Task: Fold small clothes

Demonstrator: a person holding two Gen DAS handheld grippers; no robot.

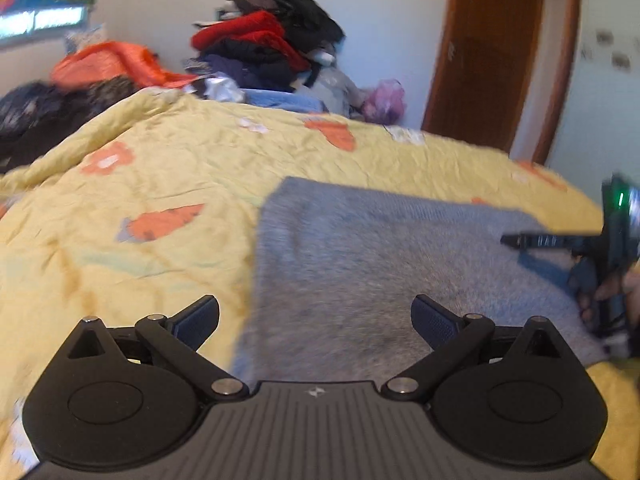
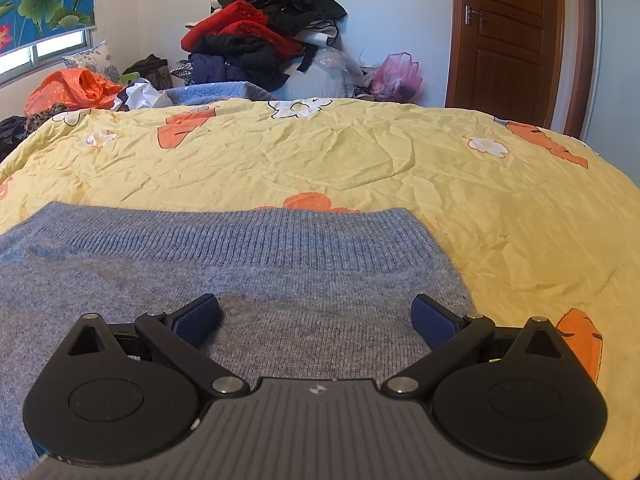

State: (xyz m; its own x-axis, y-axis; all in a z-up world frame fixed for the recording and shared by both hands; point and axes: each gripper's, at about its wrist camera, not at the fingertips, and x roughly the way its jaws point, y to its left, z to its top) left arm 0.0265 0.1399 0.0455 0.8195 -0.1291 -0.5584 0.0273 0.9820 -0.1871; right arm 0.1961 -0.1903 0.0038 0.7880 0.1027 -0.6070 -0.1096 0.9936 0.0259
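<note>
A grey-blue knitted sweater [image 1: 360, 264] lies flat on the yellow bedspread [image 1: 140, 184]; its ribbed hem [image 2: 256, 236] faces away in the right wrist view. My left gripper [image 1: 316, 322] is open and empty, low over the sweater's left edge. My right gripper [image 2: 316, 322] is open and empty, low over the sweater's right part. The right gripper also shows at the right edge of the left wrist view [image 1: 540, 241], over the sweater. The left wrist view is motion-blurred.
The yellow bedspread [image 2: 360, 152] with orange carrots and white flowers covers the bed. A pile of red and black clothes [image 2: 260, 36], an orange bag [image 2: 72, 88] and a pink bag [image 2: 396, 76] lie behind. A brown door [image 2: 508, 36] stands at right.
</note>
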